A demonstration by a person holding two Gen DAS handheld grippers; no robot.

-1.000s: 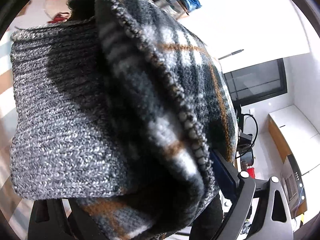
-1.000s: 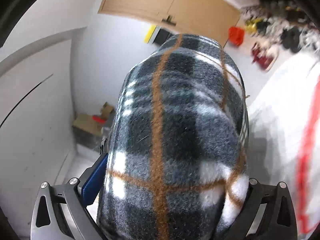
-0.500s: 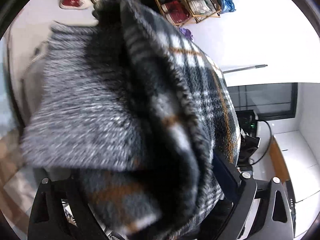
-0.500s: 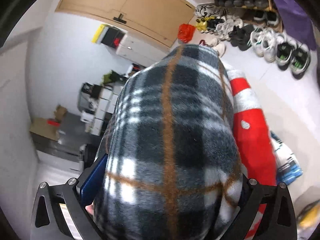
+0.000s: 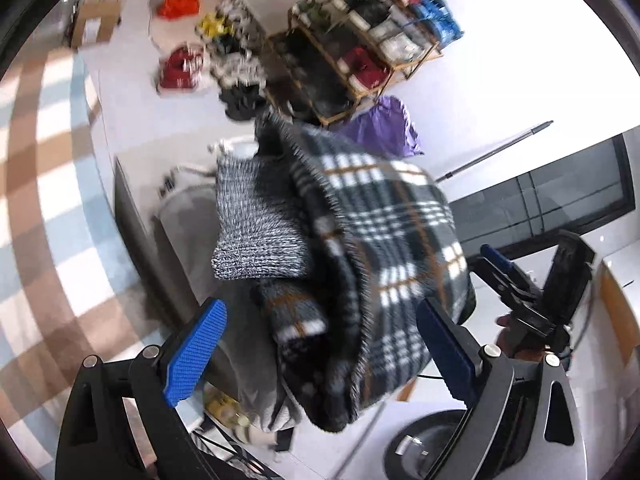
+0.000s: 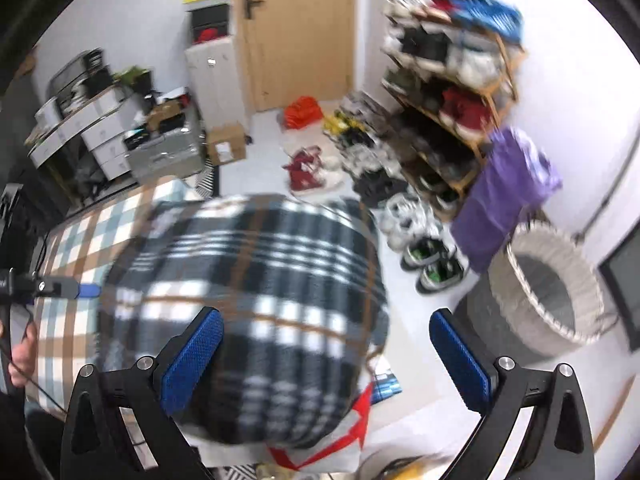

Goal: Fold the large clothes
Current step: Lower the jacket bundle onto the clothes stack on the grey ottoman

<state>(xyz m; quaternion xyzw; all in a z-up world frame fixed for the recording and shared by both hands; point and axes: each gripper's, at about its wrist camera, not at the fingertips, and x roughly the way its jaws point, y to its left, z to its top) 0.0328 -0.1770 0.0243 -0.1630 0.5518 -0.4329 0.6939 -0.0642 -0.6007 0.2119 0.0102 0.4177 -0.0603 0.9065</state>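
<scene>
A dark plaid fleece garment with a grey knit cuff is bundled up in front of both cameras and blurred. My left gripper is open, its blue pads wide apart on either side of the bundle and off the cloth. In the right wrist view the same plaid garment fills the middle. My right gripper is open too; the bundle overlaps its left pad and its right pad stands free. Whether the bundle rests on something or hangs in the air is unclear.
A checked tablecloth lies at the left. Grey clothes and a red and white item sit under the bundle. A woven basket, a purple bag, a shoe rack and scattered shoes stand on the floor.
Both grippers were shut on the plaid garment; now both have opened and let it go. The cameras swung down toward the floor and the bundle has dropped away from the lenses.
</scene>
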